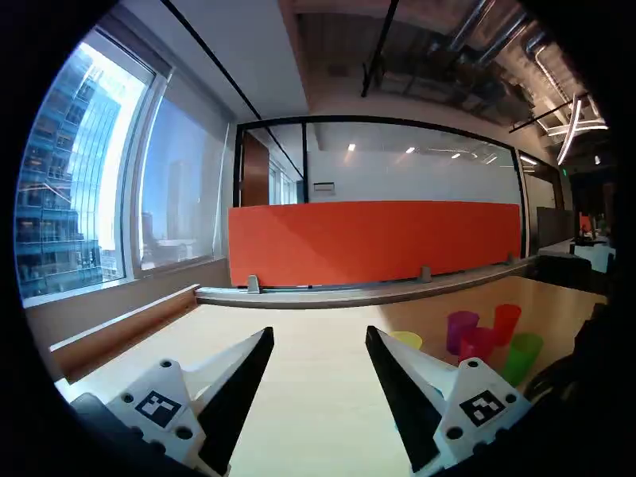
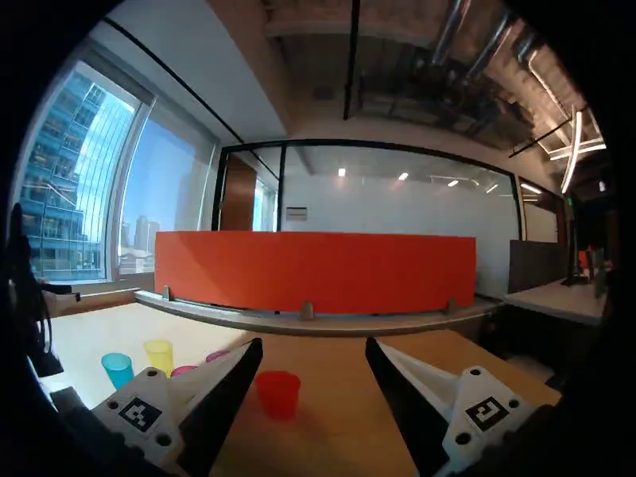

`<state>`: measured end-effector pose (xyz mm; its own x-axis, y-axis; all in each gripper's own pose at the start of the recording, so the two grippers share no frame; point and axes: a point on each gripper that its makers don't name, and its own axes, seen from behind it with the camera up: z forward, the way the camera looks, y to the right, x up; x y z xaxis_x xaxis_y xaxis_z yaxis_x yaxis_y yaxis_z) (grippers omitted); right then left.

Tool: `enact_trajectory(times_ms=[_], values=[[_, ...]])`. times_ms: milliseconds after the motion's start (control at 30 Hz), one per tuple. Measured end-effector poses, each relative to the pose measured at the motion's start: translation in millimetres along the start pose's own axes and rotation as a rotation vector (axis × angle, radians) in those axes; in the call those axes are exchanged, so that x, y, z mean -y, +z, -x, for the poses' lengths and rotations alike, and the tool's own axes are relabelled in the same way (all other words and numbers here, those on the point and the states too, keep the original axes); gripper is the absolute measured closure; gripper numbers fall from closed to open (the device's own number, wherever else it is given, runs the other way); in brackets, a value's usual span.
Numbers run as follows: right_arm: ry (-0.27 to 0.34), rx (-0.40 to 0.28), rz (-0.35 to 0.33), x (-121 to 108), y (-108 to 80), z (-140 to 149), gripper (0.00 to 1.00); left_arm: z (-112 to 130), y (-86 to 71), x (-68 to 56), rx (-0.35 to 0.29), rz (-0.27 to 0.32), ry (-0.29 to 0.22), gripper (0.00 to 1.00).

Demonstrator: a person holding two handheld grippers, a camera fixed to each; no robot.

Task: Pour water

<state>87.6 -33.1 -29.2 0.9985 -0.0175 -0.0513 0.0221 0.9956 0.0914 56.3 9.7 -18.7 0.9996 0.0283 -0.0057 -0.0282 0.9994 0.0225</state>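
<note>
Left gripper [image 1: 319,334], right gripper [image 2: 314,343]: white tapered fingers [image 1: 184,381], black inner pads [image 1: 238,389]; square black-and-white marker [image 1: 157,407], dark screw holes [image 1: 165,364] per finger.

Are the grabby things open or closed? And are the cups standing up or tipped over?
Left hand-held gripper: open, holding nothing.
Right hand-held gripper: open, holding nothing.
Red cup: upright, untouched.
Yellow cup: upright.
Blue cup: upright.
Purple cup: upright.
Green cup: upright.
</note>
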Motion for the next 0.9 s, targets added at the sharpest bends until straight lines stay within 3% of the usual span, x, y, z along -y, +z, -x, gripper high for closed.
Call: enact_trajectory(times_ms=[400, 900], values=[[0.002, 0.029, 0.019, -0.2, 2.6, 6.4, 0.00, 30.3, 8.5, 5.5, 0.006, -0.003, -0.018, 0.15], [-0.019, 0.046, 0.034, -0.7, 0.7, 5.6, 0.00, 46.8, 15.7, 12.0, -0.016, 0.003, -0.008, 0.15]])
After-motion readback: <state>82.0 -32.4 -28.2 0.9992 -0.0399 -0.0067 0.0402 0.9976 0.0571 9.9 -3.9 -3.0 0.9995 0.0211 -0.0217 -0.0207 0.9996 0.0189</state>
